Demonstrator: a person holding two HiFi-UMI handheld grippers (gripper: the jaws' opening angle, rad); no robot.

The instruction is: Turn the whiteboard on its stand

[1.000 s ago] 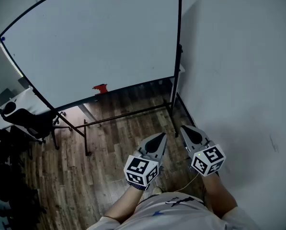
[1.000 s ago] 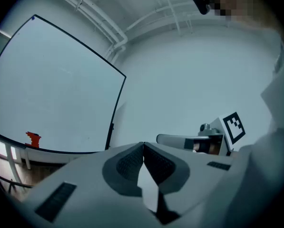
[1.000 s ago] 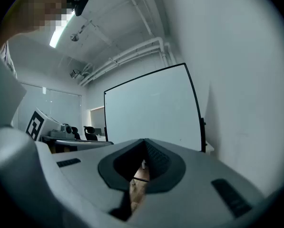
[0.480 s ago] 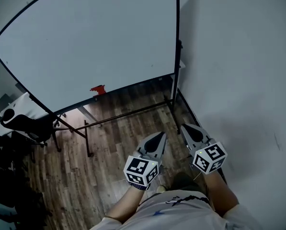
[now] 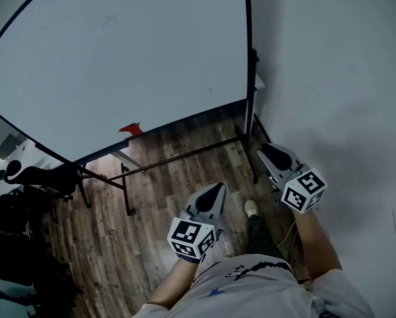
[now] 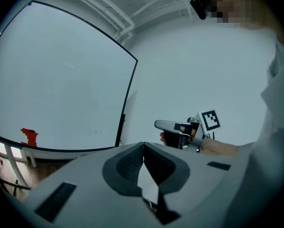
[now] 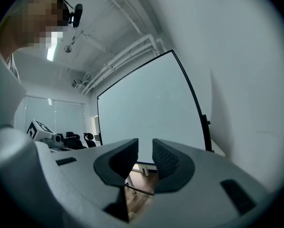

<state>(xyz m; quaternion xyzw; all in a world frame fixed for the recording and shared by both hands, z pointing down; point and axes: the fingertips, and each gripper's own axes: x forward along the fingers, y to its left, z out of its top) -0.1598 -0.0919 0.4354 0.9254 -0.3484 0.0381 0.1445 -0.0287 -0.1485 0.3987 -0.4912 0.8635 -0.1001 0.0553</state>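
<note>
The whiteboard is a large white panel in a thin black frame, on a black metal stand over the wood floor. A small red thing sits at its lower edge. My right gripper is held out near the foot of the board's right post, apart from it. Its jaws are opening with nothing between them, and the board shows beyond the gap. My left gripper hangs lower and nearer my body, its jaws shut and empty. Neither gripper touches the board.
A pale wall runs close along the right, just behind the board's right post. Black office chairs stand at the left beside the stand's leg. My shoe is on the floor between the grippers.
The right gripper has moved forward toward the board's right post and its jaws have parted. A foot has stepped forward and the board looks nearer. The left gripper has hardly moved.
</note>
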